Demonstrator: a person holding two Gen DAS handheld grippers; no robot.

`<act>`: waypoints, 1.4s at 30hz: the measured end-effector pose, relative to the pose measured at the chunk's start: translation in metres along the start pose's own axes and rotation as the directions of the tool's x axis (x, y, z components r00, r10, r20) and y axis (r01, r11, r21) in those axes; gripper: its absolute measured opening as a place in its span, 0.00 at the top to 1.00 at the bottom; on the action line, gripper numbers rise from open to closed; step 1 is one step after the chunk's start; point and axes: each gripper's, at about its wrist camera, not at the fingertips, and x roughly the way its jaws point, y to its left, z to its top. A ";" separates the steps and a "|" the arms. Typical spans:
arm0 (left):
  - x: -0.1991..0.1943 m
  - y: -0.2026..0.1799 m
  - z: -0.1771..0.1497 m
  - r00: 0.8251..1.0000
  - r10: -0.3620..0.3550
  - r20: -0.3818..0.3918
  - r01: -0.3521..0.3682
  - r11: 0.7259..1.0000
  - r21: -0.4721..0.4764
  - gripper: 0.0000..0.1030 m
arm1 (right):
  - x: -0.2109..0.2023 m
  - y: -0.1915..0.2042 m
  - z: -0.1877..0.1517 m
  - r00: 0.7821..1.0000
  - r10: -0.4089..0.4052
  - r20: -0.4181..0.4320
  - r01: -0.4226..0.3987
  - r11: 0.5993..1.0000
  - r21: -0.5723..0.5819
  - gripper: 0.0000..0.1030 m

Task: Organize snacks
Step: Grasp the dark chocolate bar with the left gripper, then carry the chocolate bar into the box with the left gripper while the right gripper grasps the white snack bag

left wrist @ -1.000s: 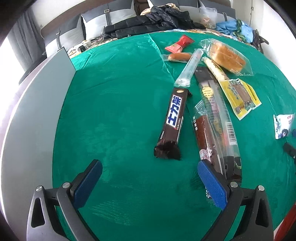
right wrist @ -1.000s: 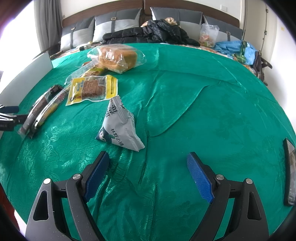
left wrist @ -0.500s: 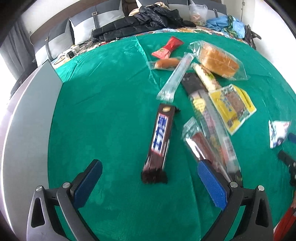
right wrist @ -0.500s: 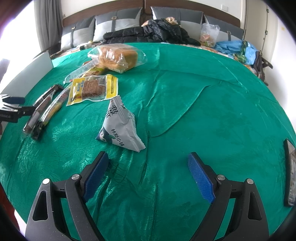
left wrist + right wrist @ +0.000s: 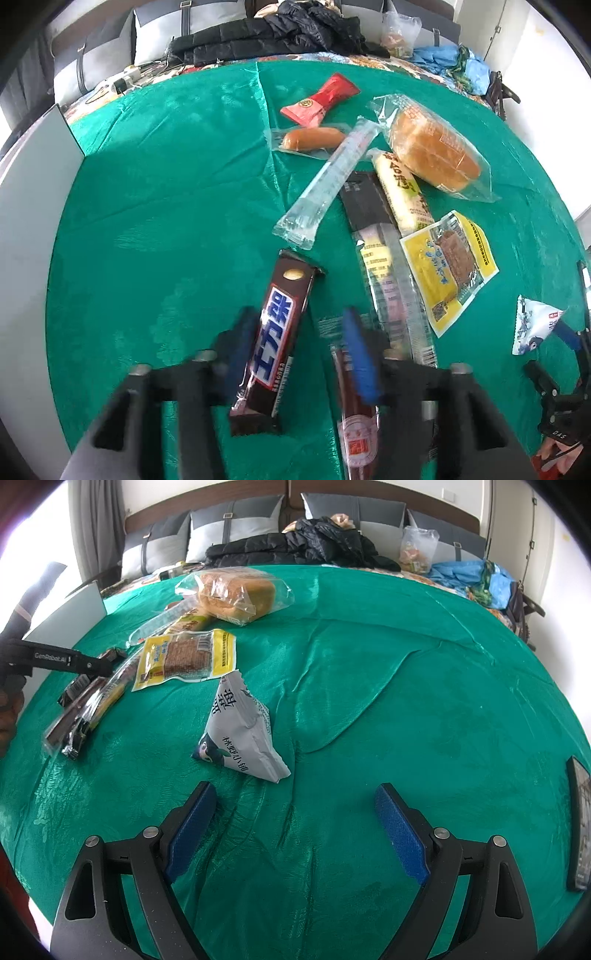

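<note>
Chocolate bar [image 5: 277, 339] on green cloth [image 5: 166, 221], between closing left gripper [image 5: 299, 347] jaws; grip not certain. Left of bar: bare cloth to grey panel [image 5: 29, 206]. Right: sausage stick [image 5: 354, 417] close. Right gripper [image 5: 295, 827] wide open, empty.

Black handheld grippers being shown
Blue pads, silver screws and white "GenRobot.AI" lettering are being displayed on the left gripper [image 5: 55, 661] and right gripper [image 5: 295, 830].

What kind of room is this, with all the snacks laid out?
Most likely a bedroom. The snacks lie on a green cloth spread over what looks like a bed, with a padded headboard behind it and a black jacket dumped near the pillows.
</note>
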 end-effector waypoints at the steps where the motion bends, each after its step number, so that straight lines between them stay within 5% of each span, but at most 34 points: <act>1: 0.000 0.000 0.000 1.000 0.008 -0.003 -0.008 1.000 -0.006 0.82 | 0.000 0.000 0.000 1.000 0.000 0.000 0.000 1.000 0.000 0.12; 9: -0.018 0.034 -0.032 0.997 0.074 -0.027 -0.077 0.992 -0.105 0.83 | -0.001 0.000 0.000 1.000 0.000 0.000 0.000 1.000 0.000 0.12; 13: -0.033 0.049 -0.060 0.998 0.054 -0.043 -0.059 0.989 -0.134 0.83 | -0.001 0.000 0.000 1.000 0.000 0.000 0.000 1.000 0.000 0.12; 15: -0.037 0.053 -0.068 0.999 0.029 -0.043 -0.035 0.989 -0.145 0.78 | -0.001 0.000 0.000 1.000 0.000 0.000 0.000 1.000 0.001 0.12; 17: -0.040 0.055 -0.073 0.999 0.000 -0.038 -0.005 0.988 -0.154 0.45 | 0.000 0.000 0.000 1.000 0.001 0.000 -0.001 1.000 0.001 0.12; 18: -0.041 0.056 -0.075 0.999 0.004 -0.032 -0.009 0.988 -0.151 0.37 | -0.001 0.000 0.000 1.000 0.001 0.000 -0.001 1.000 0.001 0.12; 21: -0.044 0.053 -0.075 1.000 0.030 -0.006 -0.030 0.992 -0.123 0.32 | -0.001 0.000 0.000 1.000 0.001 0.000 -0.001 1.000 0.001 0.12; 27: -0.032 0.041 -0.075 0.996 0.089 -0.028 -0.090 0.996 -0.023 0.33 | -0.001 0.000 0.000 1.000 0.001 0.000 -0.001 1.000 0.001 0.12; 30: -0.036 0.038 -0.078 0.997 0.081 -0.013 -0.081 0.996 -0.029 0.53 | -0.001 0.000 0.000 1.000 0.001 0.000 -0.001 1.000 0.001 0.12; 32: -0.039 0.040 -0.079 0.997 0.080 -0.002 -0.080 0.996 -0.040 0.84 | -0.001 0.000 0.000 1.000 0.001 0.000 -0.001 1.000 0.001 0.12; 37: -0.047 0.045 -0.089 0.997 0.076 0.017 -0.074 0.993 -0.097 0.84 | -0.001 -0.001 0.001 1.000 0.021 -0.008 -0.021 1.000 -0.002 0.13; 42: -0.074 0.051 -0.106 0.996 0.013 0.088 0.002 0.986 -0.169 0.84 | -0.021 -0.034 0.006 0.984 0.167 0.060 -0.174 0.974 0.142 0.15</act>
